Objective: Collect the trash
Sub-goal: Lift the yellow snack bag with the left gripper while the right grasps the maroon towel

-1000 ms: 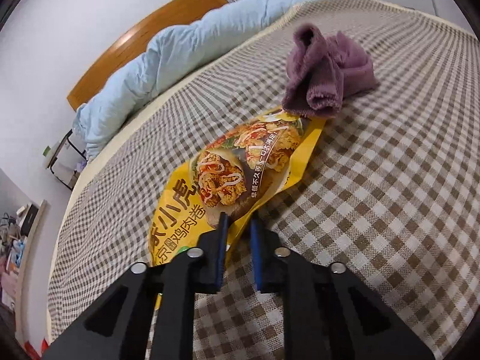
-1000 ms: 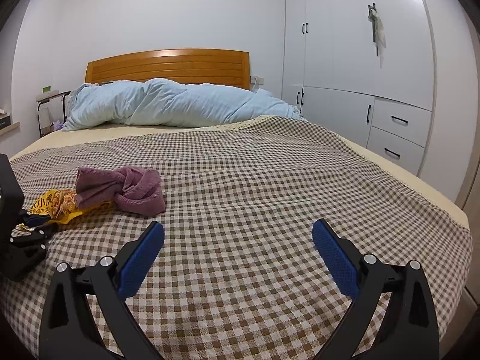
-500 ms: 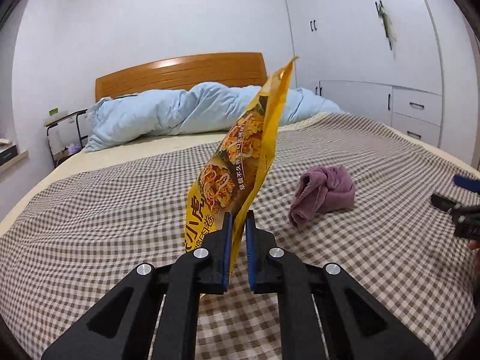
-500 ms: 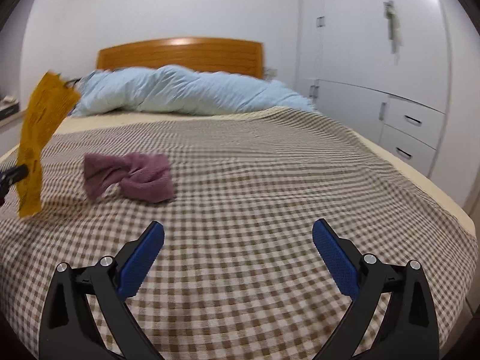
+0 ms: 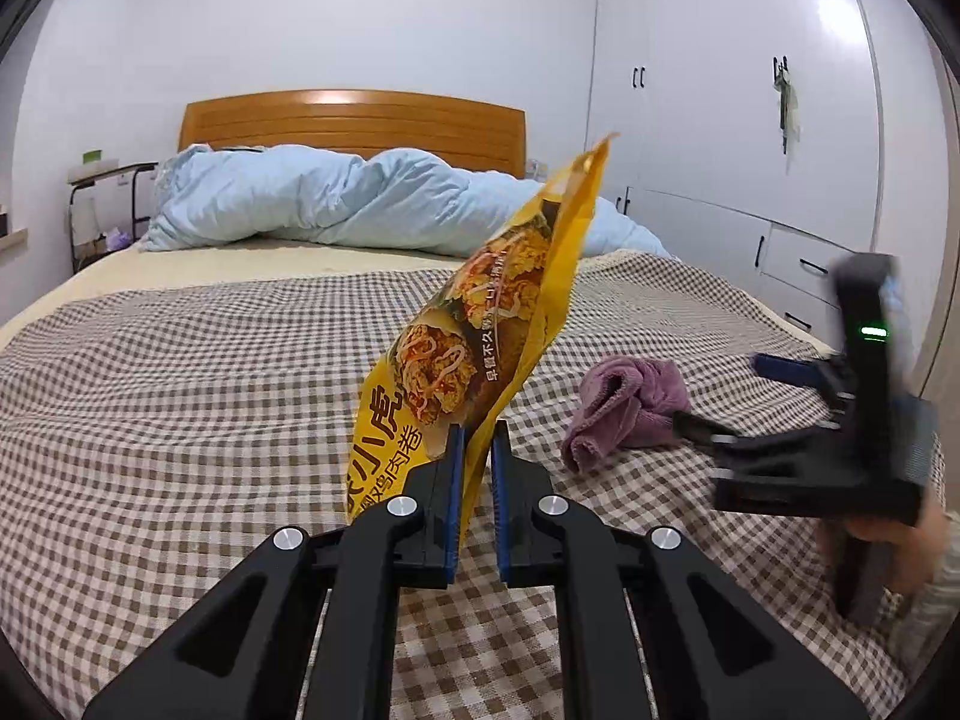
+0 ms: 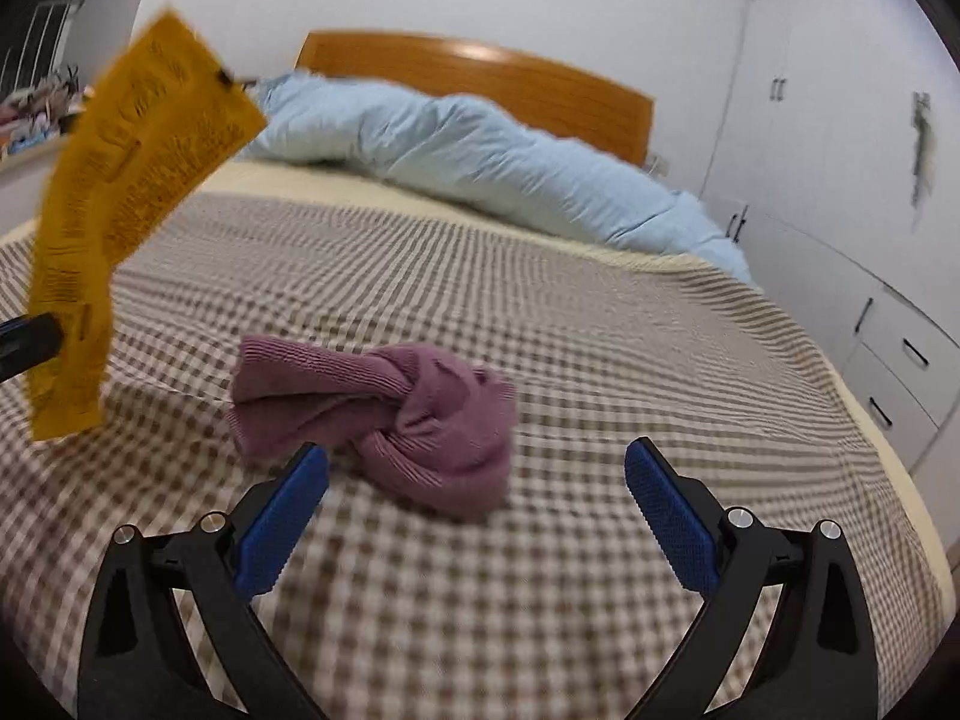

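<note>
Trash first: we see our left gripper (image 5: 477, 450) pinching the yellow snack wrapper (image 5: 480, 336) by its lower edge, upright, clear of the checked bedspread (image 5: 180, 390). Our right gripper (image 6: 477, 498) is spread wide, nothing between its pads, seemingly just above the knotted purple cloth (image 6: 384, 414), though that view is blurred.

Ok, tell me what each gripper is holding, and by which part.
The left gripper is shut on the yellow wrapper, pinching its lower edge so it stands up off the bed. The right gripper is open and holds nothing.
</note>
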`<state>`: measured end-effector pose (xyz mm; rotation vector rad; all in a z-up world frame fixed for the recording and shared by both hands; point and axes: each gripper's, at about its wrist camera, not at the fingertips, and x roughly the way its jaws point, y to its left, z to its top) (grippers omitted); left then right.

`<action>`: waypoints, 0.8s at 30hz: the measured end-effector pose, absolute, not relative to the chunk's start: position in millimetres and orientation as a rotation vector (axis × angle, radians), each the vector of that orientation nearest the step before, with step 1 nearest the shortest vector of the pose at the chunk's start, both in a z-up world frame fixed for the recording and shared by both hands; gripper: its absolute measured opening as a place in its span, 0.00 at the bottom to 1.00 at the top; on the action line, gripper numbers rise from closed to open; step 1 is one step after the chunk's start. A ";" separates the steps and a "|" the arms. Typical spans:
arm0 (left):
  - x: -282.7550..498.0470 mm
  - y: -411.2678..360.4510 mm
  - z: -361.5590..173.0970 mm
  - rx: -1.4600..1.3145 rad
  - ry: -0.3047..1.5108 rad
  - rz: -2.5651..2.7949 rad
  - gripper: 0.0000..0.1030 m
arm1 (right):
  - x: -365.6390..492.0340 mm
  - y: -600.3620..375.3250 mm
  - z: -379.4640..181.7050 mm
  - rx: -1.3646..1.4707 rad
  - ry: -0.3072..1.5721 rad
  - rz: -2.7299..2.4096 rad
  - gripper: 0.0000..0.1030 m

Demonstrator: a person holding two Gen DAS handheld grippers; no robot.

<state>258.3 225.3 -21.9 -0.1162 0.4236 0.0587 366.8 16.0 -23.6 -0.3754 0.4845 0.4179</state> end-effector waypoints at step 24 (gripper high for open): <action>260.9 228.2 -19.0 -0.124 0.432 0.053 0.06 | 392.0 29.8 -39.0 -0.421 0.508 0.506 0.29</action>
